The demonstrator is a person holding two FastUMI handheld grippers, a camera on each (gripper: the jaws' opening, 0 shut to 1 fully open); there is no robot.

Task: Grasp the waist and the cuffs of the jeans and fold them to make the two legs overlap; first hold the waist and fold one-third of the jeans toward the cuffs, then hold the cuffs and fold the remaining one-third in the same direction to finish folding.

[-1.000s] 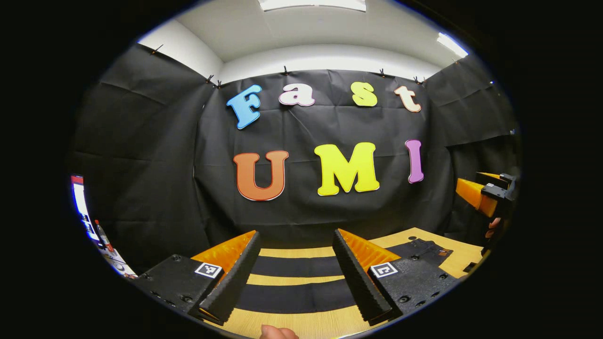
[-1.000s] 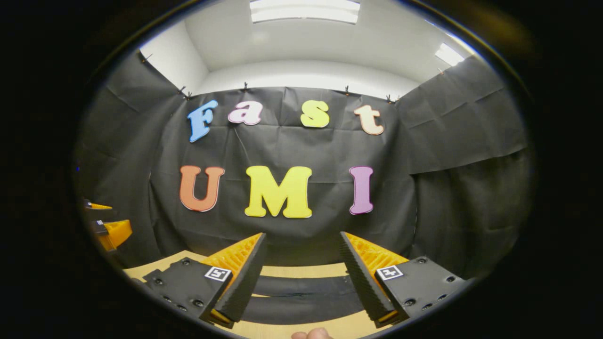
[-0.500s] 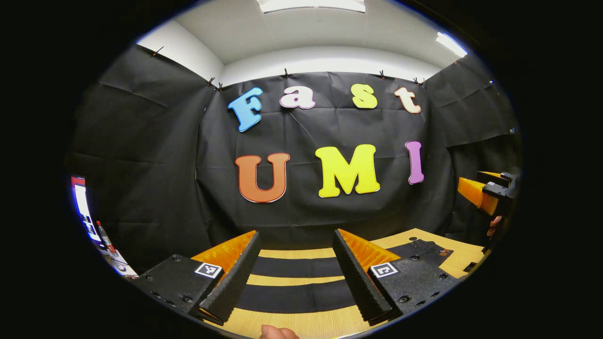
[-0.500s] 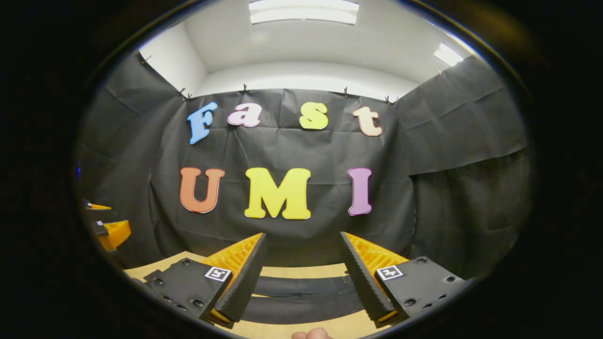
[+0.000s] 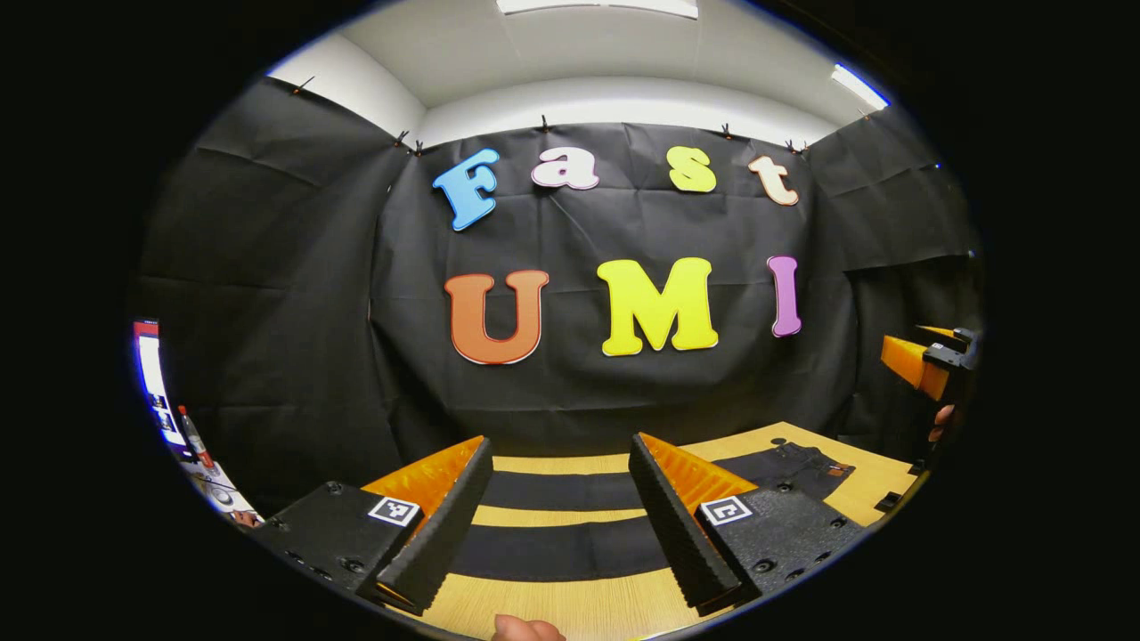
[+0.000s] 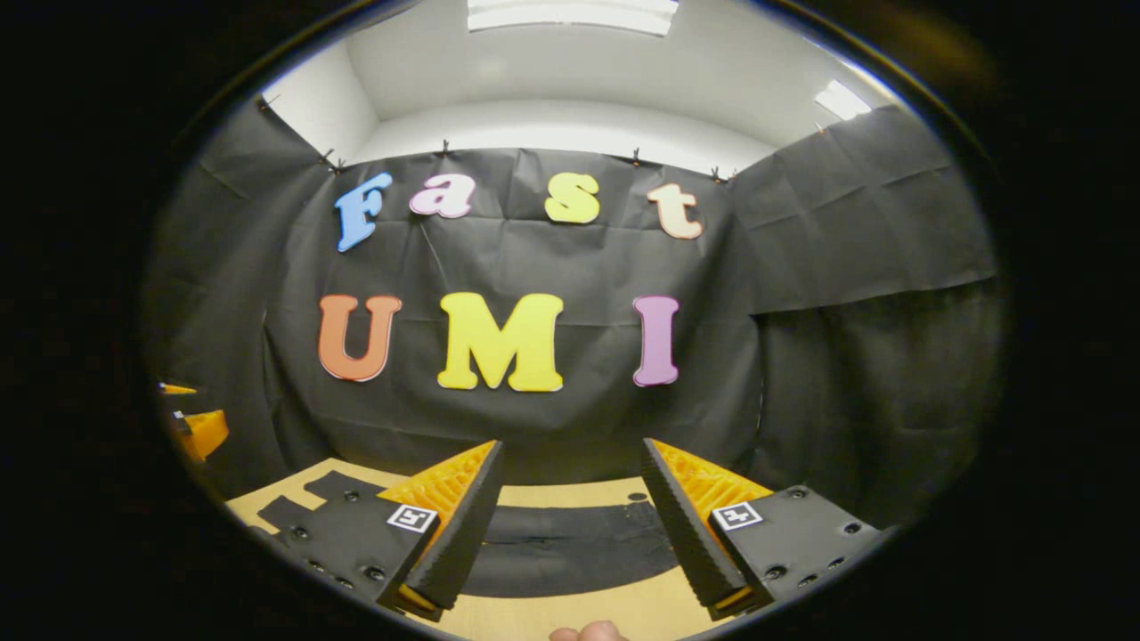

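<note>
The dark jeans (image 5: 570, 521) lie flat on the wooden table (image 5: 570, 607) with the two legs side by side and a strip of wood between them – no box or basket is there to hold anything. The left gripper (image 5: 559, 512) and the right gripper (image 6: 570, 525) both hang above the jeans with fingers spread wide, holding nothing. Since a moment ago both have tipped down a little – more table and jeans show now, and the waist end (image 6: 329, 488) has come into the right gripper view.
</note>
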